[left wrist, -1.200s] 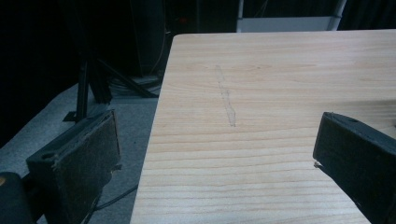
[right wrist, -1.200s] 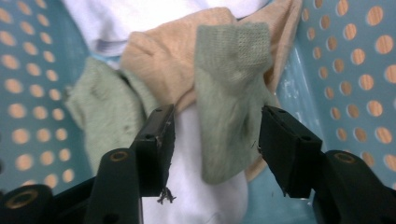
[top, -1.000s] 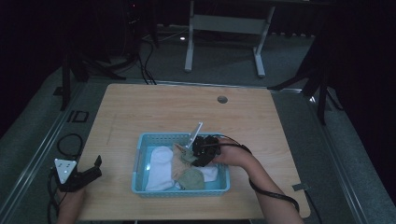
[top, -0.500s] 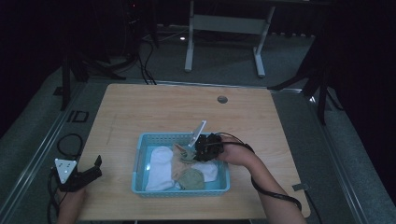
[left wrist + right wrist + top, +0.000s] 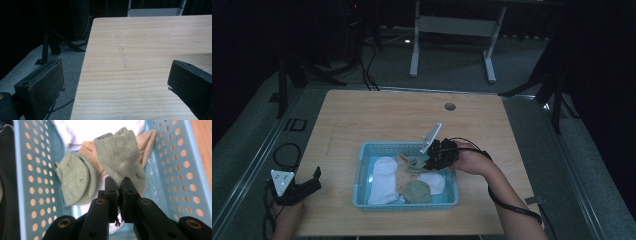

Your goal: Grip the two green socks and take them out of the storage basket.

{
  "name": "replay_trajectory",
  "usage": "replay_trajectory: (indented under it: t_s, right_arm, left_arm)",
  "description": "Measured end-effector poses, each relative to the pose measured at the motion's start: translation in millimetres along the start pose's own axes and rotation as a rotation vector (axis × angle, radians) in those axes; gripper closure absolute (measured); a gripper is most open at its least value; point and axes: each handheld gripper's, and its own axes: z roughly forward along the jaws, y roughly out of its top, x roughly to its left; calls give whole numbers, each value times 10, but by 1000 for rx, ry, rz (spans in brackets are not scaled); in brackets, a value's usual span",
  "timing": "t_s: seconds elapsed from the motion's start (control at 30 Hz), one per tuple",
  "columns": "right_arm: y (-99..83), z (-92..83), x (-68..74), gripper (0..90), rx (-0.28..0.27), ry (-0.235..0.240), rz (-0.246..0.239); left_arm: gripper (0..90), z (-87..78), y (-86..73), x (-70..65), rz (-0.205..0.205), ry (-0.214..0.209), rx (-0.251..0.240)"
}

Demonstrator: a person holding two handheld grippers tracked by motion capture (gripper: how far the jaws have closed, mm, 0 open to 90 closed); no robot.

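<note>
- High view: wooden table (image 5: 377, 120) with a blue perforated basket (image 5: 362, 177) near its front edge, toward the person's side; a small round grommet (image 5: 450, 106) sits well apart from it, toward the far edge.
- Basket contents: a white sock (image 5: 383, 172) at the left, a tan sock (image 5: 404, 172) in the middle, a balled grey-green sock (image 5: 416, 191) at the front, more white cloth at the right.
- Beyond the table: dark floor, a white metal frame (image 5: 452, 30), cables and black stand legs (too dim to read further).
- Nothing lies on the bare wood around the basket; the basket's walls ring the socks on all sides.
- Right gripper (image 5: 430, 161) hangs over the basket's far right corner, pointing down and to the left, its grey plate tipped up; the forearm comes in from the lower right, cable looped along it.
- Right gripper view: right gripper (image 5: 119, 185) has its jaws pressed together on the edge of a grey-green knit sock (image 5: 120, 155), which hangs from the grip and drapes over the tan one; the jaws have just been closing with that fabric between them.
- Same view: the balled sock (image 5: 75, 180) lies just beside, to the left, on white cloth.
- Left gripper (image 5: 307, 185) rests off the table's front left corner, hand low, pointing toward the table.
- Left gripper view: its jaws stand wide apart with only the bare table corner (image 5: 140, 62) between them.
</note>
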Motion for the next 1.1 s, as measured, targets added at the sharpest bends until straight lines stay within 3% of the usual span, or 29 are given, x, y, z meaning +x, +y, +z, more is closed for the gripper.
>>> replay_trajectory:
  t_s: [0.6, 0.83, 1.1]
  right_arm:
    - [-128, -658, 9, 855, -121, -43, 23]
    - [-365, -909, -20, 855, -159, -88, 67]
    - [-619, -1011, -64, 855, -156, -111, 119]
  left_arm:
    - [4, 1, 0, -2, 1, 2, -1]
    - [4, 2, 0, -3, 3, 4, 1]
    - [4, 3, 1, -3, 2, 5, 1]
